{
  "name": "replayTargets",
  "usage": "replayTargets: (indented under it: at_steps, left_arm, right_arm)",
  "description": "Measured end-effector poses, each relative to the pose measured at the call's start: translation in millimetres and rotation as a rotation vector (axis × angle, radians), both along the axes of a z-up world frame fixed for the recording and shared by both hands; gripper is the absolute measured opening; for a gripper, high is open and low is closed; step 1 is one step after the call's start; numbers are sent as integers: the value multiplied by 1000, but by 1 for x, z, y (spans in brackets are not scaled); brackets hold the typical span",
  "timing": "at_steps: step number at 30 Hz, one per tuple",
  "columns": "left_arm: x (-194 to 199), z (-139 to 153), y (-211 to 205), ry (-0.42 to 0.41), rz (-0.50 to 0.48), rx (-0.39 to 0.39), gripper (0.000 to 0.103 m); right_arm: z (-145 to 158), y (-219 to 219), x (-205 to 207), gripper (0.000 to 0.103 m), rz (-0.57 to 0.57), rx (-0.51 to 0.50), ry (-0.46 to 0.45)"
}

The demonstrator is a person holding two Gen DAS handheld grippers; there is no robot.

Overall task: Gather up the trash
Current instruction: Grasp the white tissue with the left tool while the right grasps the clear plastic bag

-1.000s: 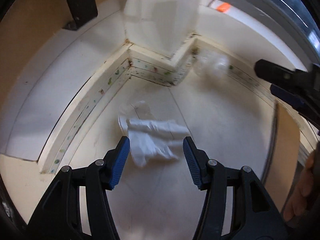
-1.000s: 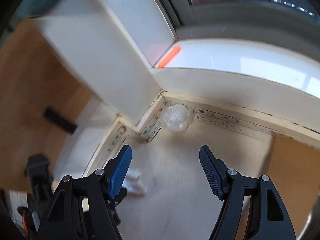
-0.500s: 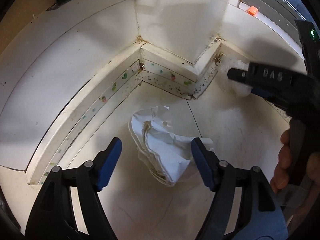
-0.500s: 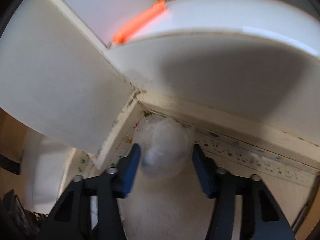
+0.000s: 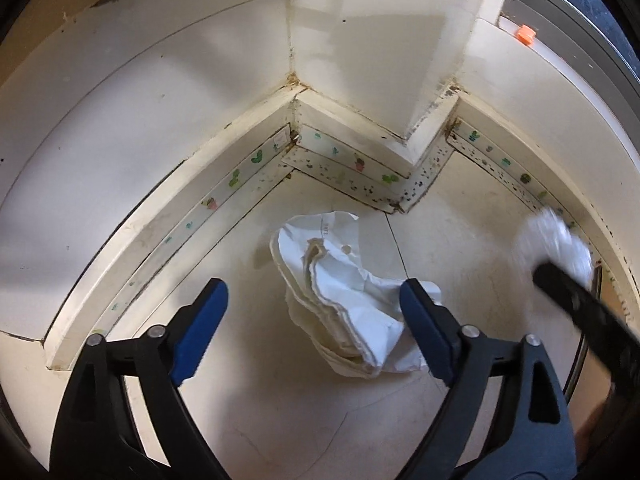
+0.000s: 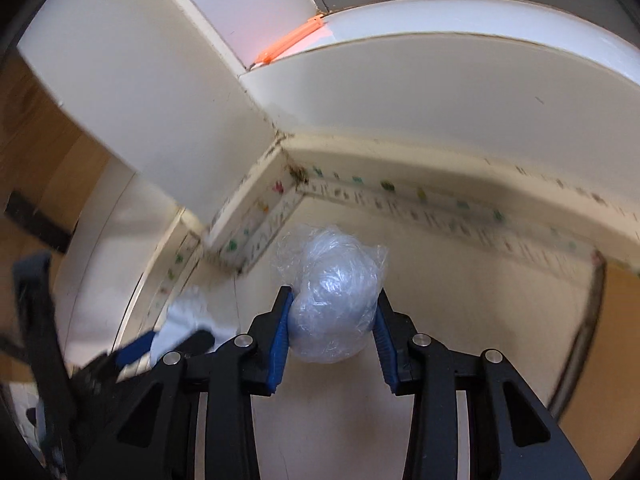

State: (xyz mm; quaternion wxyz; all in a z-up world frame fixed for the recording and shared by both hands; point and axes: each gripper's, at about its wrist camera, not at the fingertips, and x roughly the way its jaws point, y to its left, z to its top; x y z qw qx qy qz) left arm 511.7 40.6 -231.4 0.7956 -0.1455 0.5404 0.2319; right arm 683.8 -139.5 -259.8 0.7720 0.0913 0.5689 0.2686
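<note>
Between right tool [image 6: 331, 328] pads: plastic wad [image 6: 332, 312].

Right gripper [image 6: 331, 330]: blue pads pressed on both sides of the ball of clear plastic wrap [image 6: 334, 304].
Plastic wrap: crumpled, translucent, held near the pale floor [image 6: 460, 304]; contact with floor cannot be told.
Background: white wall corner [image 6: 160, 92], skirting strip with small coloured marks [image 6: 400, 196].
Orange strip [image 6: 290, 44]: on the sill above.
Left gripper [image 6: 168, 340]: blurred at lower left, at crumpled white paper [image 6: 188, 320]; jaw state unclear.
</note>
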Motion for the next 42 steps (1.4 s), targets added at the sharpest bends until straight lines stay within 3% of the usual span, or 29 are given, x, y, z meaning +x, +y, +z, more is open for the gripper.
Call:
replayTargets:
  at_steps: [4, 6, 14, 17, 19, 22, 27, 28, 31, 42]
  left_arm:
    - [0, -7, -1, -4, 11, 19, 100]
    - [3, -10, 0, -1, 16, 32, 103]
    - [-2, -19, -8, -5, 24, 25, 102]
    - [1, -17, -11, -37, 5, -29, 77]
    - [-2, -13, -25, -51, -20, -53, 45]
    - [-7, -9, -46, -41, -56, 19, 35]
    - [-20, -4, -56, -55, -60, 19, 24]
    - [-24, -1, -58, -51, -64, 29, 16]
    - [-36, 17, -56, -64, -88, 21, 12]
    - [-116, 79, -55, -118, -208, -20, 9]
  right_arm:
    - [-6, -3, -15, 37, 7, -5, 3]
    - [-1, 11, -43, 37, 18, -7, -3]
    - [8, 7, -64, 37, 24, -4, -16]
    - [10, 5, -68, 37, 22, -4, -12]
    - [13, 1, -71, 37, 22, -4, -9]
    - [15, -2, -78, 37, 19, -9, -5]
    - [22, -4, -91, 37, 19, -15, -18]
    - [23, -5, -94, 37, 19, -17, -21]
    - [27, -9, -105, 37, 14, -21, -26]
    - [57, -22, -176, 37, -17, -17, -45]
